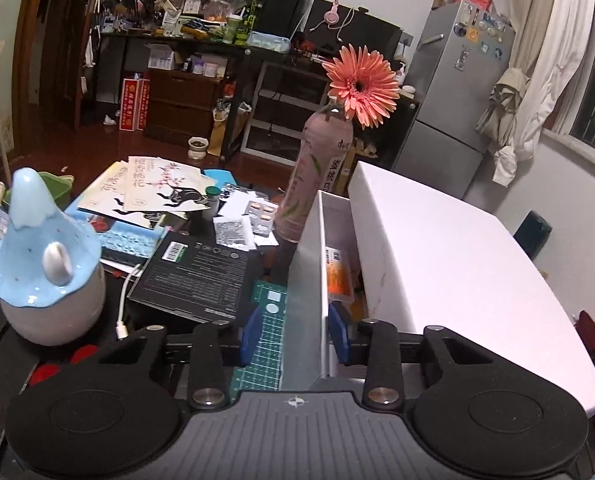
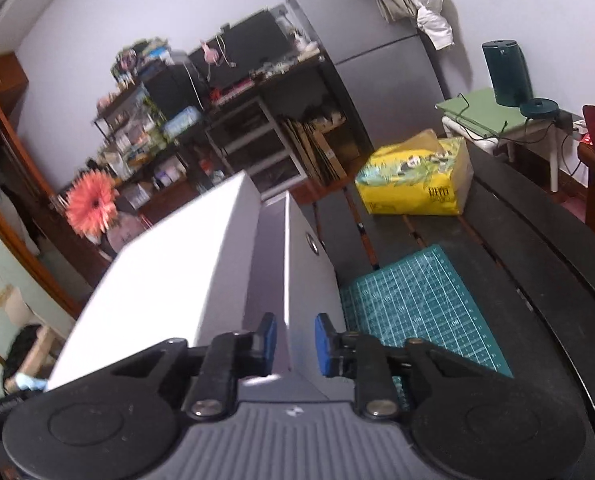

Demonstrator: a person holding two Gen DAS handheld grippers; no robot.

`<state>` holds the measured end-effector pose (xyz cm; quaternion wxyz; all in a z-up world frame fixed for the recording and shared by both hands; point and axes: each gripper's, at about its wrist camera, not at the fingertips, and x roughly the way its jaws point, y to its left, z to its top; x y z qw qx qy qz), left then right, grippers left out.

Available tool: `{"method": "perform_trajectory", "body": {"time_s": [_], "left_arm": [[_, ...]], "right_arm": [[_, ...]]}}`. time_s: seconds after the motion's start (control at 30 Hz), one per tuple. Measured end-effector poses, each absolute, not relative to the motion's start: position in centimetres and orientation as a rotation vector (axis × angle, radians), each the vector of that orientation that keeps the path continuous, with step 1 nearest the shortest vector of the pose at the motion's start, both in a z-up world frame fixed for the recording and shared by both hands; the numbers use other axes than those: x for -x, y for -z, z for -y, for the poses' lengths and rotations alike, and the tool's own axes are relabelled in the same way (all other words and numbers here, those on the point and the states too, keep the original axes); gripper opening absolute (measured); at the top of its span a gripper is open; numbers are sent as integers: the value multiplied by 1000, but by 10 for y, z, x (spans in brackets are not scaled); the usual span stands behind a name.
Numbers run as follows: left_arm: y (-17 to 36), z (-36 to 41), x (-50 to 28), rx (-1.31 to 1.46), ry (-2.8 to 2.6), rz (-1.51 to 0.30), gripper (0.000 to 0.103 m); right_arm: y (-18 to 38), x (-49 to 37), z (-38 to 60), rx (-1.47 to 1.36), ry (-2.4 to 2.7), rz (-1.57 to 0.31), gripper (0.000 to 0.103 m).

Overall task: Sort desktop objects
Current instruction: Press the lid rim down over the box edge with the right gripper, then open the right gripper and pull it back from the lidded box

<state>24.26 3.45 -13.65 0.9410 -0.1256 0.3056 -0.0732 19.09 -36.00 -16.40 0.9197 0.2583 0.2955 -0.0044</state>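
Note:
A white storage box [image 1: 457, 264] with a pulled-out drawer [image 1: 309, 280] stands on the dark desk. The drawer holds an orange packet [image 1: 339, 276]. My left gripper [image 1: 293, 332] is open, with its blue pads on either side of the drawer's front wall. In the right wrist view the same box [image 2: 169, 268] and the drawer front [image 2: 305, 264] fill the middle. My right gripper [image 2: 295, 340] is open and straddles the drawer's upper edge without clamping it.
A blue-and-white ceramic figure [image 1: 45, 264], a black box [image 1: 195, 276], papers [image 1: 153, 192] and a pink bottle with an orange flower [image 1: 317, 184] crowd the desk's left. A green cutting mat [image 2: 421, 304] and a yellow tissue pack [image 2: 413, 180] lie to the right.

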Motion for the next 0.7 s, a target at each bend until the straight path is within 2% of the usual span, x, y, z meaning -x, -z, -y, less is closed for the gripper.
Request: {"method": "perform_trajectory", "body": {"time_s": [0.2, 0.7], "left_arm": [[137, -27, -243, 264, 205, -630, 4], [135, -24, -236, 259, 179, -633, 4]], "right_arm": [[165, -194, 348, -480, 26, -617, 10], [161, -188, 345, -451, 28, -629, 9]]}}
